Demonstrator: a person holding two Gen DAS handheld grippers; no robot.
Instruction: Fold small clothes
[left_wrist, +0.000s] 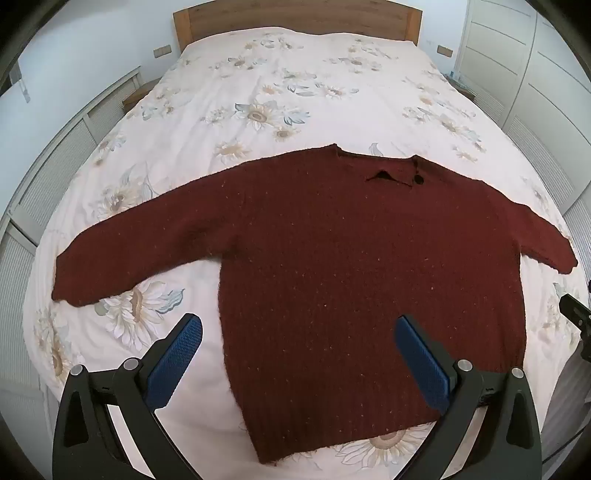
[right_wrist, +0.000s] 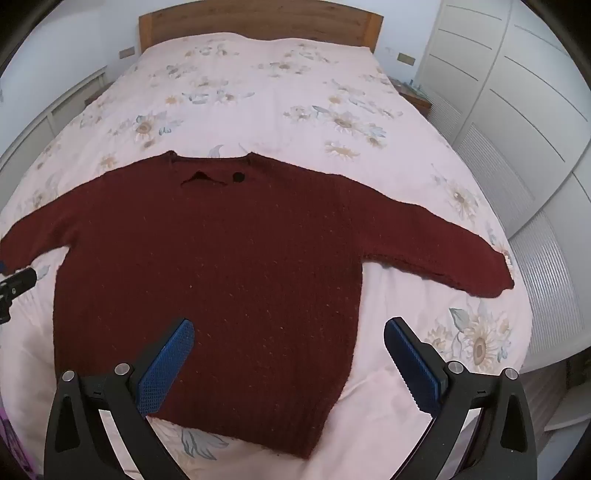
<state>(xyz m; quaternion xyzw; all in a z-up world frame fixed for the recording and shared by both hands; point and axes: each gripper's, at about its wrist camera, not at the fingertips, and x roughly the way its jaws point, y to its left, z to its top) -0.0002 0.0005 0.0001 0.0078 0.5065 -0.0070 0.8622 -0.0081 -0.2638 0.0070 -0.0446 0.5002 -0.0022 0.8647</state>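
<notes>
Nothing is folded yet: the sweater (left_wrist: 332, 266) lies flat mid-frame on the bed (left_wrist: 258, 74), sleeves out. The left gripper (left_wrist: 298, 341) and right gripper (right_wrist: 289, 338) hover above its hem at lower frame, jaws spread, empty.

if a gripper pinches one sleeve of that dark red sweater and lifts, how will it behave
The sweater is a soft knit lying limp on the bedspread, so it will likely drape and sag. Its fuzzy yarn should grip the ribbed pads well. The spread-out body would probably drag behind.
</notes>
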